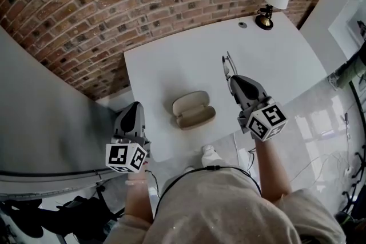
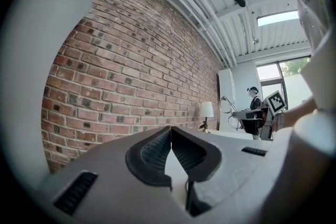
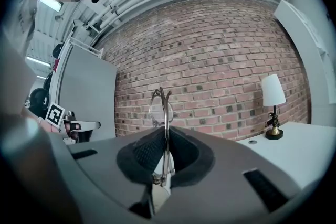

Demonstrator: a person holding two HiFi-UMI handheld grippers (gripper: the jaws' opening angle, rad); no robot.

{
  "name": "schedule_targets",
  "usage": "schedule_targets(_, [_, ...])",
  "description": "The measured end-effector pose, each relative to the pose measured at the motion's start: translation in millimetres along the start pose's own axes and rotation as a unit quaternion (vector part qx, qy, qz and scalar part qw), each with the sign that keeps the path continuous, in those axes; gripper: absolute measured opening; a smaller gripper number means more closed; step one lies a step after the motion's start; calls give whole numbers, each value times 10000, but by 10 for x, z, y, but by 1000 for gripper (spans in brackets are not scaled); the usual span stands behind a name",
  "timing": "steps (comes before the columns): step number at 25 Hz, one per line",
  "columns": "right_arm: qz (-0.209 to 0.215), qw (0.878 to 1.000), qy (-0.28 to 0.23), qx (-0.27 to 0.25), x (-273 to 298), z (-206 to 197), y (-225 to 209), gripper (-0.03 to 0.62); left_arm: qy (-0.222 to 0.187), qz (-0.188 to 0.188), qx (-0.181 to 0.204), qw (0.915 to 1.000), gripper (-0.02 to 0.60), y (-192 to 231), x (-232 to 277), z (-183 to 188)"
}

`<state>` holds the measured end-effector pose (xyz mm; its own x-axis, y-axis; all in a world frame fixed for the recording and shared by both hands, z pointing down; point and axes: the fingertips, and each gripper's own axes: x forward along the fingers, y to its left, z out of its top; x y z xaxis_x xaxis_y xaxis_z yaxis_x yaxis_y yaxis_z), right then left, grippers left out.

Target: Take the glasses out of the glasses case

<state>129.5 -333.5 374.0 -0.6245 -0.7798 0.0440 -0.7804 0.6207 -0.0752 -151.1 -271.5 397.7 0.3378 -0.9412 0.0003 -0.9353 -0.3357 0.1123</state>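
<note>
You are clamping your right tool on the thin wire-framed glasses, holding them clear, right of the open beige clamshell case; your left tool is idling closed and empty, left of it.

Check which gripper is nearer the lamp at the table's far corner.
Right. The right gripper, shut on the glasses, hangs over the right side of the table, short of the lamp. The left gripper sits at the table's left edge, past the open case.
</note>
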Motion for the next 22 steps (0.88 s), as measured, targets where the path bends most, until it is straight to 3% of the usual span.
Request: schedule_targets(22, [-104, 9998, -129, 109, -130, -37, 181, 21, 79, -68, -74, 9999, 6, 28, -174, -87])
